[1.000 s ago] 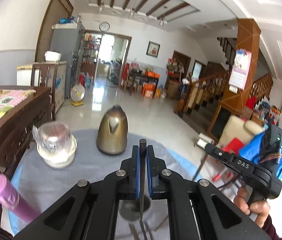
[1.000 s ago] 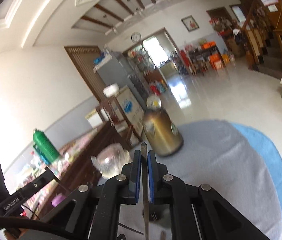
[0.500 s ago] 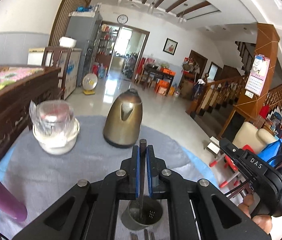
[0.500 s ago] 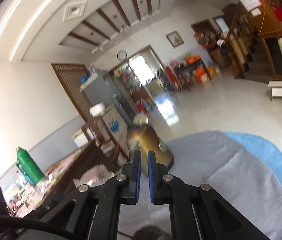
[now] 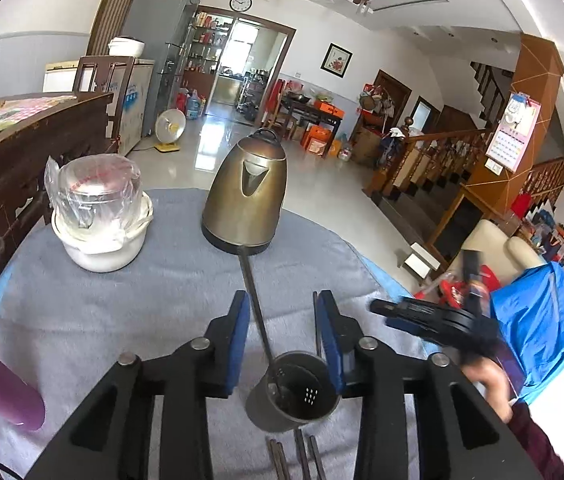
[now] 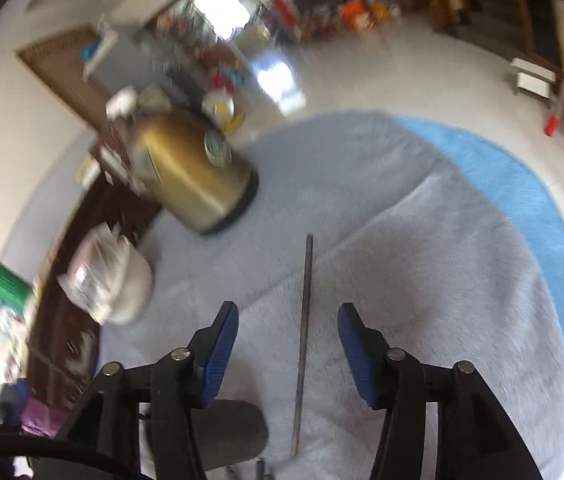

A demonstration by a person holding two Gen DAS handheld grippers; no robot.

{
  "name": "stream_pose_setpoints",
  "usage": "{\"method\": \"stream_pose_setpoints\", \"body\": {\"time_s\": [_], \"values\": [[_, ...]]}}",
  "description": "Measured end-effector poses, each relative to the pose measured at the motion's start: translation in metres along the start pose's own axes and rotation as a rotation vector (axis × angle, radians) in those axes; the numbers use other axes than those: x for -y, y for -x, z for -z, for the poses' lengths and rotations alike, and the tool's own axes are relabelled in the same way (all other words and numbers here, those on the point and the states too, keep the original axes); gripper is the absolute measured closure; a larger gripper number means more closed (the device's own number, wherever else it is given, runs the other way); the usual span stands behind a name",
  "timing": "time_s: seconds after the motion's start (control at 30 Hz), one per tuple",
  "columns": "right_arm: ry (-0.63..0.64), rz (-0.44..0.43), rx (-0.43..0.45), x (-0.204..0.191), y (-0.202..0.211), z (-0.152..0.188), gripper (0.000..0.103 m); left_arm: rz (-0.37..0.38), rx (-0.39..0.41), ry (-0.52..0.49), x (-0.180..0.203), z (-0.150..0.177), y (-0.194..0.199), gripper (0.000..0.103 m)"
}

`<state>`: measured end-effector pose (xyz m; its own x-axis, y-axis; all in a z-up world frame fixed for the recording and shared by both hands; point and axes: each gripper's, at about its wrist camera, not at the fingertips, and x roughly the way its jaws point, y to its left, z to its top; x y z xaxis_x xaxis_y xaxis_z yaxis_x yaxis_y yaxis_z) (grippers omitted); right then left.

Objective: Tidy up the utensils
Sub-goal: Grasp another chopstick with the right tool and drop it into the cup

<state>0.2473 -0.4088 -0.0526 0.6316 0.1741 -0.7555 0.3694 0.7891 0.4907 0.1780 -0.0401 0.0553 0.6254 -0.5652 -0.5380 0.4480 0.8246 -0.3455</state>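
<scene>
One chopstick (image 5: pixel 256 312) leans in the dark holder (image 5: pixel 293 396), pointing toward twelve o'clock at the kettle (image 5: pixel 248 196); more rods (image 5: pixel 295 460) lie at six, apparently unsorted. The left gripper (image 5: pixel 283 336) and right gripper (image 6: pixel 287 338) gape wide, holding nothing.

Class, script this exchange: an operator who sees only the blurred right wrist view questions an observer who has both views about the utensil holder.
Operator: My picture is smeared. Is anything in the holder?
Observer: Yes. In the left wrist view one dark chopstick leans inside the perforated holder.
Operator: Is the left gripper clamped on it?
Observer: No. The left gripper is open, with a finger on either side of the chopstick and clear of it.
</scene>
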Motion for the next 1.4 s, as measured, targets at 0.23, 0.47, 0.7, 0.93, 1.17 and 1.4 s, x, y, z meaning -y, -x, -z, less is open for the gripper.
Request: {"method": "stream_pose_setpoints", "body": {"time_s": [0.23, 0.47, 0.7, 0.93, 1.17, 1.4], "values": [[0.048, 0.114, -0.144, -0.004, -0.088, -0.028, 0.065, -0.016, 0.024, -0.001, -0.04, 0.026, 0.032, 0.052], [0.15, 0.242, -0.23, -0.016, -0.144, -0.033, 0.083, -0.067, -0.069, 0.079, -0.086, 0.056, 0.021, 0.052], [0.235, 0.296, -0.203, -0.018, -0.133, -0.022, 0.097, -0.035, -0.079, 0.112, -0.078, 0.059, 0.016, 0.053], [0.221, 0.126, 0.091, -0.017, -0.007, 0.005, 0.097, -0.008, -0.076, 0.084, -0.051, 0.065, 0.029, 0.053], [0.214, -0.052, 0.461, -0.04, 0.123, 0.051, 0.097, 0.007, -0.074, 0.056, -0.023, 0.083, 0.048, 0.053], [0.253, -0.116, 0.656, -0.09, 0.172, 0.07, 0.097, -0.016, -0.091, 0.075, -0.026, 0.102, 0.068, 0.053]]}}
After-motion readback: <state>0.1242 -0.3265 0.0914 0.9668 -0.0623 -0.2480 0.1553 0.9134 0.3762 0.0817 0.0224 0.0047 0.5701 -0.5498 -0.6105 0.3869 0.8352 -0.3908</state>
